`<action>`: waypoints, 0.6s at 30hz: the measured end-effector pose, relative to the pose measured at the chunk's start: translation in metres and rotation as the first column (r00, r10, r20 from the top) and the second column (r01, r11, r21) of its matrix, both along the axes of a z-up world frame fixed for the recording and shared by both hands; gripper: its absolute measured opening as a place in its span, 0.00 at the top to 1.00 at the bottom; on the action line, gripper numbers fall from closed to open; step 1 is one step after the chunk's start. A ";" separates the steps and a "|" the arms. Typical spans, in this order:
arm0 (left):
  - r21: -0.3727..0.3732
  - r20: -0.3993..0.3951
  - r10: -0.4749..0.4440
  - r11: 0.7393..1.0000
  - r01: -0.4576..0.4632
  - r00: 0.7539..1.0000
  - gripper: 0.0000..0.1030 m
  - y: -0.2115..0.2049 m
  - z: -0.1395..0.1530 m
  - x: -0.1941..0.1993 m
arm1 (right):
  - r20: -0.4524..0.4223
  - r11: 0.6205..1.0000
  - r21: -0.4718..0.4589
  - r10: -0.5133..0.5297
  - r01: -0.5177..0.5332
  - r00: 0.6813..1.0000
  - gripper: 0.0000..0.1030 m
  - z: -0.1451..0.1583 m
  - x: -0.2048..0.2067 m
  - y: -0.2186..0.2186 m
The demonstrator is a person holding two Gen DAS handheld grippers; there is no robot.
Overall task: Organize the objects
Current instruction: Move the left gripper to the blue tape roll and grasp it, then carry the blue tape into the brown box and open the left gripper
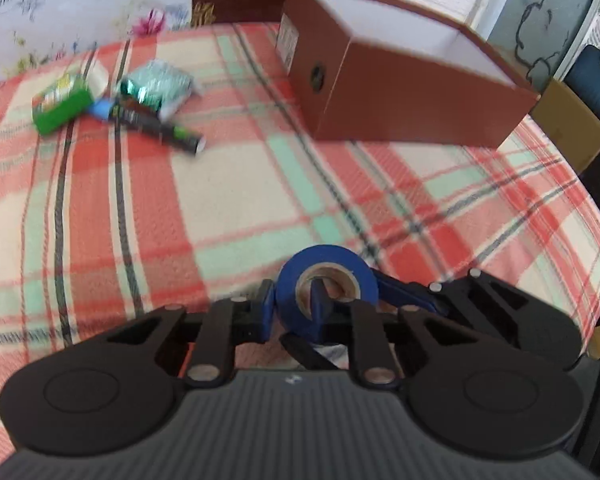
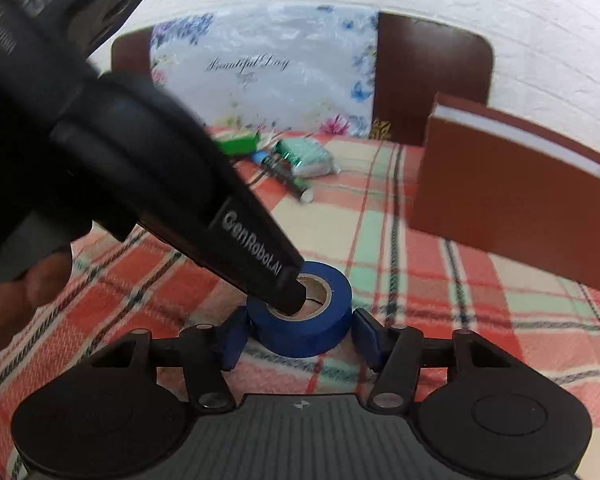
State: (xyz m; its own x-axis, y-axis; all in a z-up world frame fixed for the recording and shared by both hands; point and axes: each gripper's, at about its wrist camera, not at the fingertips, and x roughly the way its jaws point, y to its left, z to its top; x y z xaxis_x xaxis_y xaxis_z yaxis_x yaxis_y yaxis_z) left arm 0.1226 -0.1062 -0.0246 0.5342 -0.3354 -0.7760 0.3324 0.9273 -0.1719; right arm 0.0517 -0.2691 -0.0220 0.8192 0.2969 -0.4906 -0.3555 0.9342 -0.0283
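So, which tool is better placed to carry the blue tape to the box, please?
Likely left: the left tool grips the blue tape by its wall, one finger in the core; the right tool straddles it, open.

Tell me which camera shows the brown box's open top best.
The left wrist view. It looks down on the brown box, showing its white inside and rim. The right wrist view shows the box mostly side-on at the right edge, with only a thin white strip of the inside.

A roll of blue tape lies flat on the plaid cloth, cardboard core up.
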 end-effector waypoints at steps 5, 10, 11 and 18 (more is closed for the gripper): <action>-0.057 0.186 -0.066 0.995 0.078 0.980 0.81 -0.032 0.073 0.025 | 0.252 0.994 -0.009 -0.107 0.113 0.962 0.47 0.049 0.021 -0.030; -0.011 0.303 -0.120 0.992 0.129 0.945 0.82 -0.086 0.097 0.072 | 0.278 0.980 0.027 -0.196 0.196 0.940 0.47 0.071 0.079 -0.066; -0.005 0.306 -0.119 0.992 0.127 0.945 0.82 -0.092 0.095 0.082 | 0.267 0.979 0.029 -0.202 0.202 0.942 0.47 0.070 0.091 -0.070; 0.006 0.257 -0.031 1.000 0.030 0.966 0.81 -0.104 0.066 0.135 | 0.225 0.984 0.005 -0.176 0.179 0.958 0.44 0.047 0.150 -0.071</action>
State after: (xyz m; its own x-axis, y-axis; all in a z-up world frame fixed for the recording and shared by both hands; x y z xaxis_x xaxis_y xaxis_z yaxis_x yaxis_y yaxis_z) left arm 0.2571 -0.2103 0.0413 0.7055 -0.3534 -0.6143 0.3934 0.9163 -0.0753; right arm 0.2013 -0.3405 0.0247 0.9475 0.1304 -0.2919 -0.1667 0.9806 -0.1031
